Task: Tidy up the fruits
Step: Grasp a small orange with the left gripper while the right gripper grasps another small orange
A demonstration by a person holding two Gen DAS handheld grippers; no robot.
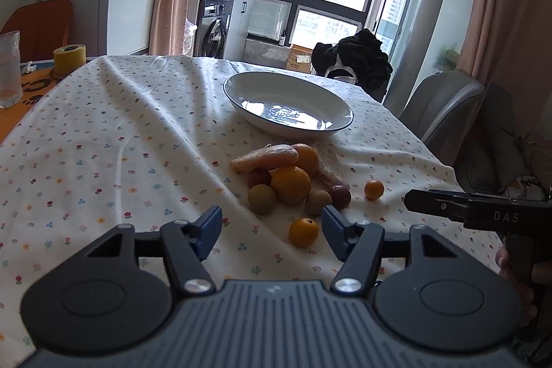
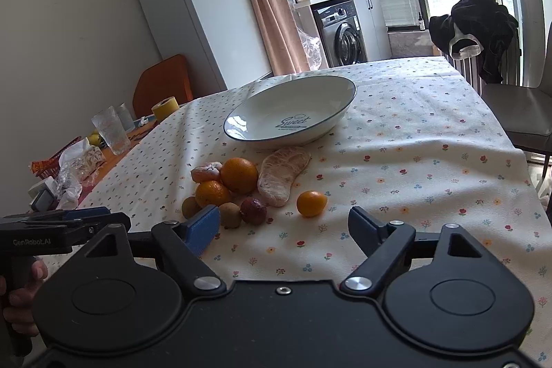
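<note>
A pile of fruit lies on the flowered tablecloth: oranges [image 1: 290,184] [image 2: 239,175], a peeled pomelo segment [image 2: 283,173] [image 1: 265,157], brown and dark red small fruits [image 1: 262,198] [image 2: 253,211], and a peeled mandarin [image 2: 207,171]. Two small oranges lie apart: one [image 1: 303,232] just ahead of my left gripper [image 1: 272,231], one [image 2: 311,203] [image 1: 374,189] ahead of my right gripper [image 2: 286,230]. Both grippers are open and empty. An empty white bowl [image 1: 288,102] [image 2: 289,111] stands behind the pile. The right gripper also shows in the left wrist view [image 1: 414,197].
A glass [image 2: 111,130] [image 1: 8,68], a yellow tape roll [image 1: 69,58] [image 2: 165,107] and packets [image 2: 69,168] sit at the table's left end. A grey chair [image 1: 445,106] [image 2: 524,112] stands at the right edge, and one with dark clothes [image 2: 479,30] at the far end.
</note>
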